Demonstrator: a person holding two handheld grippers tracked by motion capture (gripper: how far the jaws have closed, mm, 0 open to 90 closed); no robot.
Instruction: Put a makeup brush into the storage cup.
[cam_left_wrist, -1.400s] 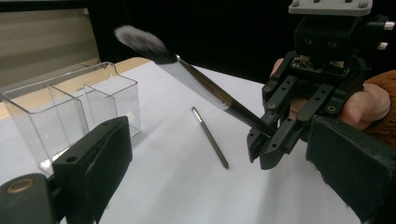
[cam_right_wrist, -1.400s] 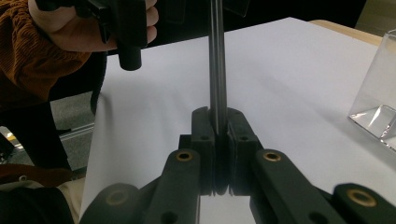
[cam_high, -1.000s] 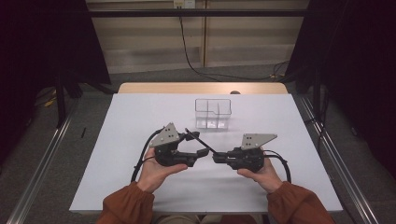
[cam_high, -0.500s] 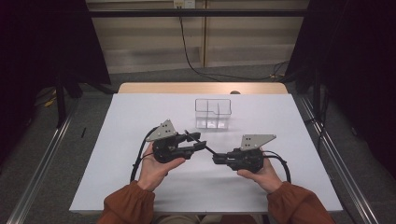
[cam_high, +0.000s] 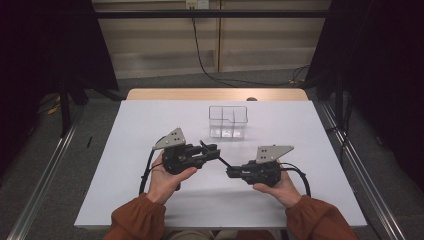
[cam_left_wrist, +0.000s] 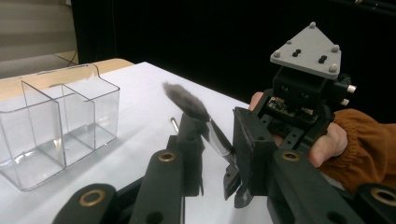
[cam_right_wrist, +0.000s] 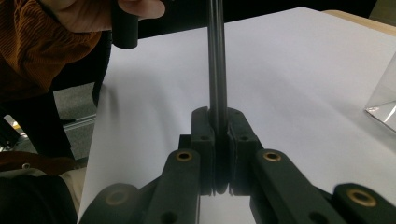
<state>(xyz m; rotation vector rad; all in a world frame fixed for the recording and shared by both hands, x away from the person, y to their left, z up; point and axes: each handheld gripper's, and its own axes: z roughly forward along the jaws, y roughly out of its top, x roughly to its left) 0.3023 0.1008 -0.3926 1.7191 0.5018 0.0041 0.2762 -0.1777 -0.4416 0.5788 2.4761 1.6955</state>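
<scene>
The jaws of the right gripper (cam_right_wrist: 219, 140) are pressed tight on the thin dark handle of a makeup brush (cam_left_wrist: 189, 105), which runs straight out from between the two pads in the right gripper view. The jaws of the left gripper (cam_left_wrist: 217, 154) have just been closing, with the brush between them; in the left gripper view the silvery ferrule passes through the narrow gap, and it is not possible to tell from the frames whether both pads already bear on it.

The brush spans the space between the two grippers. In the high view it shows as a thin dark line (cam_high: 222, 161) running from the left gripper (cam_high: 212, 150) down to the right gripper (cam_high: 232, 172), above the white table cover (cam_high: 150, 125). Its grey bristle tuft projects past the left gripper's jaws and points toward the clear organiser (cam_left_wrist: 56, 126).

The clear organiser (cam_high: 228, 120) stands upright on the table cover, beyond both grippers and apart from them. Inner walls divide it into compartments.

The left hand (cam_high: 167, 175) and the right hand (cam_high: 280, 186) each hold a gripper body just above the table. In the left gripper view the right gripper faces the camera, its grey three-cornered plate (cam_left_wrist: 308, 49) on top.
</scene>
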